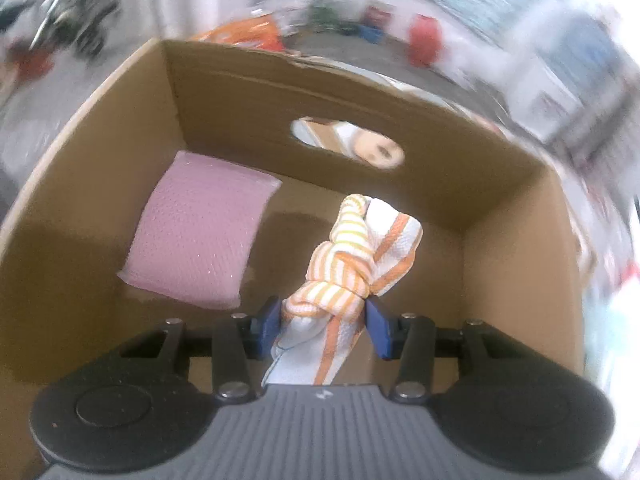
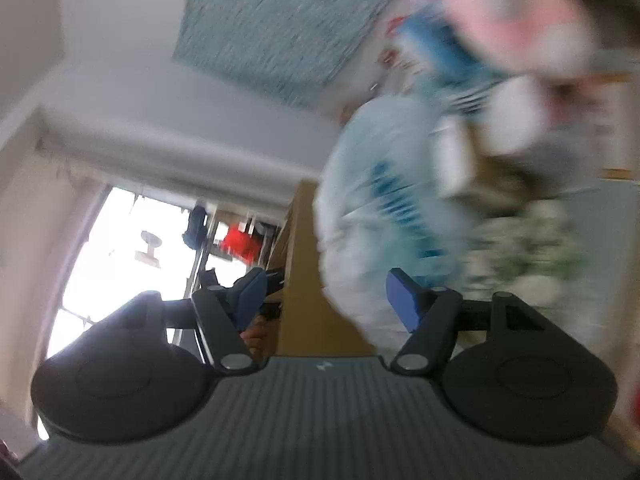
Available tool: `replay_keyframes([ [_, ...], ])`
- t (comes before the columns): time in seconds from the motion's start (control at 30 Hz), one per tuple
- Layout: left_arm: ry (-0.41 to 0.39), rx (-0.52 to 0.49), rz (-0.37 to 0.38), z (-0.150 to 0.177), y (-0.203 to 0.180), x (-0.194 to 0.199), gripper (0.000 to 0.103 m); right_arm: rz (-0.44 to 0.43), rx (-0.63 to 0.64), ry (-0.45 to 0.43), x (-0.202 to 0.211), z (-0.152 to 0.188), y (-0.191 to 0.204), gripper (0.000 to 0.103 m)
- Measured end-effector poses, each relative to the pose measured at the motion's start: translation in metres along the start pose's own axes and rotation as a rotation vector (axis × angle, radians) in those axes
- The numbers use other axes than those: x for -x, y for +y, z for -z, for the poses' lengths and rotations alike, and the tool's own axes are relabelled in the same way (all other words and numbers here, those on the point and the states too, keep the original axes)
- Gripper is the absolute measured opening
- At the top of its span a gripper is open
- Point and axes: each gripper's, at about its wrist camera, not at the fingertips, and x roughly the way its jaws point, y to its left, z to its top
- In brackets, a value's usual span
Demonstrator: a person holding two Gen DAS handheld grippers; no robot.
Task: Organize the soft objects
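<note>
A knotted white cloth with orange and yellow stripes [image 1: 352, 256] hangs inside an open cardboard box [image 1: 400, 100]. My left gripper [image 1: 324, 320] is shut on it just below the knot and points steeply down into the box. A pink padded cushion [image 1: 196, 228] lies on the box floor at the left, apart from the cloth. In the right wrist view my right gripper [image 2: 326, 300] stands open, its blue pads wide apart. A blurred pale blue and white plastic bag [image 2: 384, 208] fills the space ahead of it; I cannot tell whether they touch.
The box's far wall has an oval handle hole [image 1: 348, 142]. Beyond the box are an orange bag [image 1: 248, 34] and a red object [image 1: 426, 42], both blurred. The right wrist view shows a bright window [image 2: 120, 248], a wooden panel [image 2: 298, 264] and blurred clutter at the upper right.
</note>
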Motion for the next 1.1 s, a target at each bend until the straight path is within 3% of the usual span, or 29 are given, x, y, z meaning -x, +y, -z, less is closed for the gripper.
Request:
replay_keyframes([
  [0.1,-0.027,0.086,-0.038,-0.009,0.001,-0.010,0.048,0.019,-0.043,-0.052,0.024,0.005,-0.020,0.067],
  [0.2,-0.106,0.085,-0.108,-0.011,0.001,-0.017,0.049,0.042,-0.045,-0.088,0.045,0.007,-0.030,0.069],
  [0.33,-0.133,0.091,-0.050,-0.008,0.002,-0.020,0.060,0.045,-0.058,-0.110,0.055,0.018,-0.042,0.070],
  [0.4,-0.171,0.076,-0.043,-0.002,-0.001,-0.012,0.072,0.051,-0.059,-0.116,0.053,0.021,-0.044,0.071],
  [0.53,-0.222,0.055,-0.022,-0.001,-0.009,0.006,0.078,0.051,-0.056,-0.125,0.059,0.030,-0.046,0.071],
  [0.77,-0.357,0.002,0.113,0.027,-0.024,0.089,0.085,0.087,0.031,-0.193,0.078,0.033,-0.027,0.072],
  [0.97,-0.499,-0.204,0.153,0.088,-0.065,0.179,0.094,0.134,0.091,-0.251,0.096,0.037,-0.022,0.072],
  [1.1,-0.570,-0.332,0.235,0.145,-0.093,0.210,0.100,0.144,0.102,-0.276,0.104,0.039,-0.025,0.072],
])
